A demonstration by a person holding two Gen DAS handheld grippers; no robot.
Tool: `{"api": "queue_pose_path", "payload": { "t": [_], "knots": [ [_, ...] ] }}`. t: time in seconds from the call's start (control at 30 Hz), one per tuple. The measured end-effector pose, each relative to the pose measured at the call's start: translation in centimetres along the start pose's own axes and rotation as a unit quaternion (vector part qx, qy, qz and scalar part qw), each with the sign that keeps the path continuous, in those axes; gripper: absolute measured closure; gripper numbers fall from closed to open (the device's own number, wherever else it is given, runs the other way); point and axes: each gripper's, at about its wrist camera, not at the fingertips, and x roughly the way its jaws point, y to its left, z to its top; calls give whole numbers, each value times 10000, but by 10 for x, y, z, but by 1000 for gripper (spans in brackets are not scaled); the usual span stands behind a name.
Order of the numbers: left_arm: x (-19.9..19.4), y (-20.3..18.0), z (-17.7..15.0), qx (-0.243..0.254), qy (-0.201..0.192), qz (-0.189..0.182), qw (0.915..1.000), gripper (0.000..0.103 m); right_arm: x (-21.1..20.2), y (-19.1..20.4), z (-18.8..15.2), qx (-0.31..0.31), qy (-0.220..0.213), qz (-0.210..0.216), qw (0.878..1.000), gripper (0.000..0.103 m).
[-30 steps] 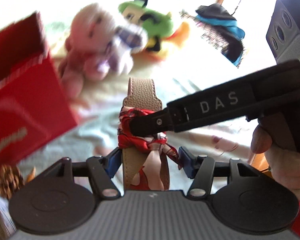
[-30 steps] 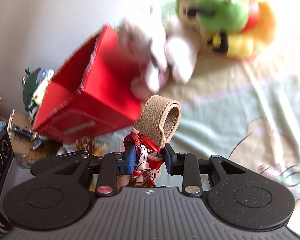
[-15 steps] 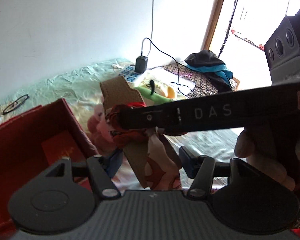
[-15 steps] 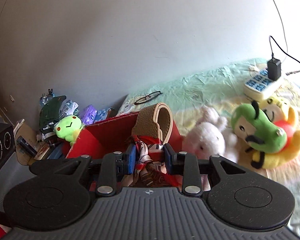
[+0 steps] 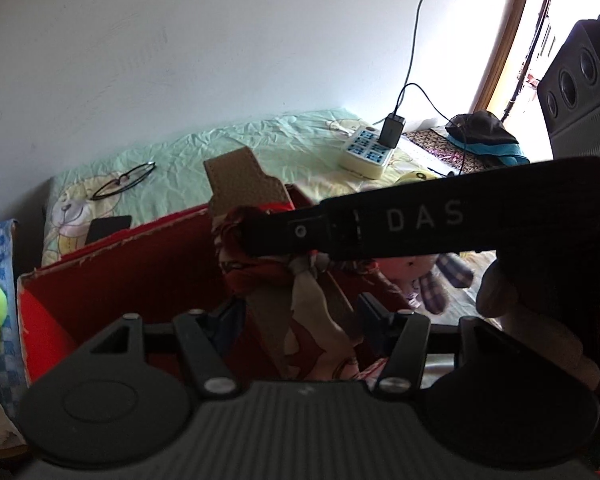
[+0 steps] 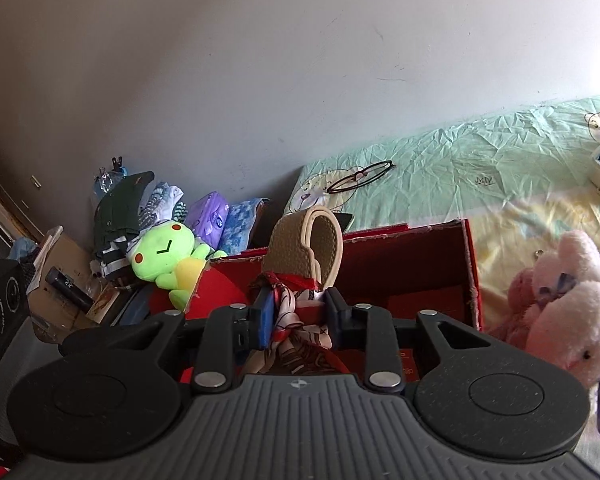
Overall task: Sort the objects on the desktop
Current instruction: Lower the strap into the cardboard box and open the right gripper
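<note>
Right gripper (image 6: 298, 314) clamps the red patterned scarf (image 6: 290, 322) knotted round a tan leather strap (image 6: 306, 246); its jaws have just been closing a little on the cloth. The strap loop stands up above the fingers, held over the open red box (image 6: 412, 264). Left gripper (image 5: 300, 318) has strap and scarf between its fingers (image 5: 370, 316); whether the pads press them I cannot tell, a gap shows on the right. Pink plush rabbit (image 6: 572, 312) lies right of the box, green frog plush (image 6: 164, 252) to its left. Glasses (image 6: 360, 176) and power strip (image 5: 366, 154) lie far on the green sheet (image 6: 480, 160).
</note>
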Motion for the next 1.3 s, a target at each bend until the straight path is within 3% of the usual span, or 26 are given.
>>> {"api": "queue_pose_path", "payload": {
  "t": [0.47, 0.63, 0.87, 1.03, 1.3],
  "knots": [
    [76, 62, -20, -406, 1126, -238, 9925, 44, 90, -17, -13, -43, 939, -495, 9943, 74],
    [97, 69, -14, -492, 1675, -317, 9841, 44, 102, -29, -11, 289, 1266, -533, 9901, 75],
    [121, 77, -13, -826, 2384, -575, 9659, 46, 112, -39, -11, 775, 1741, -891, 9776, 75],
    [124, 75, -13, -865, 2494, -588, 9627, 47, 109, -44, -15, 997, 1676, -993, 9758, 75],
    [123, 67, -12, -692, 2463, -588, 9649, 47, 95, -44, -20, 1058, 1290, -1150, 9793, 75]
  ]
}}
